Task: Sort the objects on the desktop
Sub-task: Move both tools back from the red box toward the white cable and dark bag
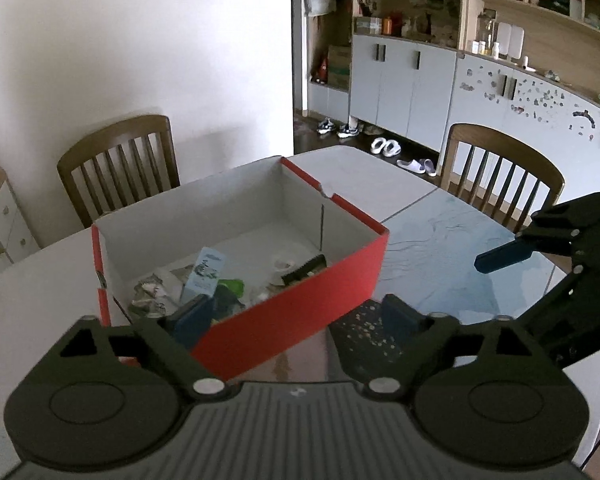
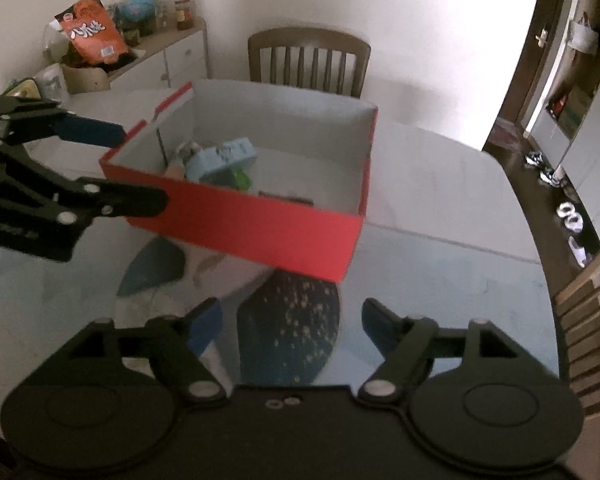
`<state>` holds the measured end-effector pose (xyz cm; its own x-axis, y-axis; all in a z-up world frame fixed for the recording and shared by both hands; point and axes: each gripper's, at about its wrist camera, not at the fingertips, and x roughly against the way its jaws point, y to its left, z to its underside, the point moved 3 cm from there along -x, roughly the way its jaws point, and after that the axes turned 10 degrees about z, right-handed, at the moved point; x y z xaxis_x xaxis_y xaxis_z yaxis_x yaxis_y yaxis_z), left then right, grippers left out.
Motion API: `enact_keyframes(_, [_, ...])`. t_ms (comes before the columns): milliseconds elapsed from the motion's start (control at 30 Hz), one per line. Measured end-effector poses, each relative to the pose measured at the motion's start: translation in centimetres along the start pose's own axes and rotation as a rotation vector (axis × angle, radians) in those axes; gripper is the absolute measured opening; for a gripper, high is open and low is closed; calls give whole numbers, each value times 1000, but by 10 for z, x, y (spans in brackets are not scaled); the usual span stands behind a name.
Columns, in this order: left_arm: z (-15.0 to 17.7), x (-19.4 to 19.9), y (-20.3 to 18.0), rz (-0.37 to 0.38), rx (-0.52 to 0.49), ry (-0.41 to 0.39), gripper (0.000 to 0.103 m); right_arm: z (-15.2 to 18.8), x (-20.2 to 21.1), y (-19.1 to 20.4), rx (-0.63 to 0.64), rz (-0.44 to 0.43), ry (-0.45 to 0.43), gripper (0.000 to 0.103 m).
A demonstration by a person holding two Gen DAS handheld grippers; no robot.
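Note:
A red cardboard box (image 1: 300,300) with a white inside stands on the table and shows in both views (image 2: 260,228). It holds a light blue carton (image 1: 204,276), a green item (image 1: 234,286), crumpled wrappers (image 1: 148,296) and a dark flat object (image 1: 304,270). My left gripper (image 1: 296,316) is open, with one finger inside the box's near corner and one outside the red wall; it also shows in the right wrist view (image 2: 140,168). My right gripper (image 2: 292,324) is open and empty above the table, in front of the box.
A dark blue speckled mat (image 2: 292,320) lies under glass on the table (image 2: 440,184). Wooden chairs (image 1: 118,164) stand at the far side and another (image 1: 500,176) at the right. A sideboard (image 2: 172,52) with snack bags (image 2: 94,32) stands behind.

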<state>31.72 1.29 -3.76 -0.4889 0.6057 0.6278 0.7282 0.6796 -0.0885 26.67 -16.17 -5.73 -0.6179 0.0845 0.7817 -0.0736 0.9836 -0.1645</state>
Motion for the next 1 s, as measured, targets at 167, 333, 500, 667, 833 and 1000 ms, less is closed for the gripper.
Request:
enact_keyframes(167, [17, -2, -11, -5, 4, -5, 103, 17, -3, -6, -10, -2, 17, 84])
enact_keyframes(333, [41, -10, -25, 16, 11, 16, 103, 33, -12, -13, -27, 6, 50, 84])
enact_keyframes(500, [71, -23, -47, 64, -17, 43, 103, 47, -30, -16, -29, 13, 90, 83])
enact_keyframes(667, [96, -40, -67, 81, -42, 87, 103, 64, -47, -13, -20, 18, 124, 80])
enact_keyframes(833, [109, -47, -78, 94, -51, 96, 103, 77, -54, -9, -8, 16, 137, 79])
enact_keyframes(1000, [117, -53, -87, 105, -76, 104, 103, 88, -55, -14, -9, 18, 154, 78])
